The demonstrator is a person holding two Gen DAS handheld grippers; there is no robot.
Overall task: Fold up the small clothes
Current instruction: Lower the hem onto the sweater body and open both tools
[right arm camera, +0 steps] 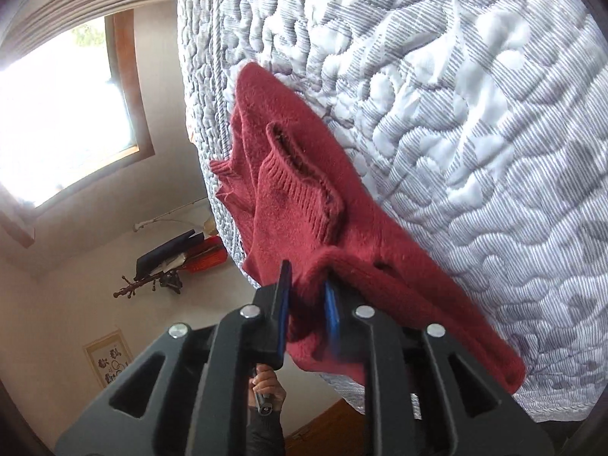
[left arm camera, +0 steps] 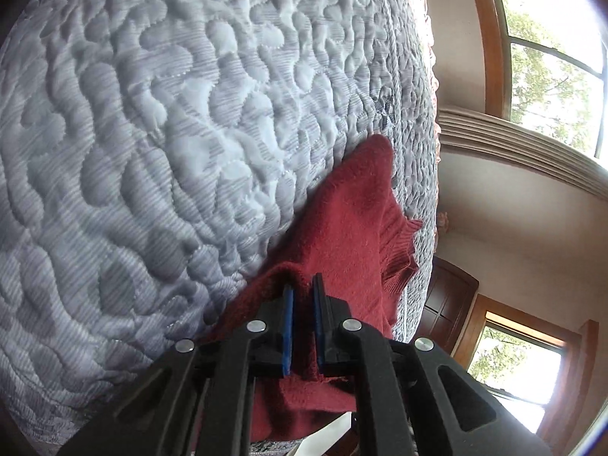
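Step in hand, by judgement: lift/carry of a fold. The left tool [left arm camera: 302,290] and right tool [right arm camera: 306,279] each pinch an edge of the red knit sweater [right arm camera: 304,174] betw. blue pads, no slack showing. Garment hangs partly raised near the edge of the quilted mattress [left arm camera: 152,133], ribbed cuff [right arm camera: 300,186] drooping; next move likely needs both tools carried over together w/ even tension, then release once flat.
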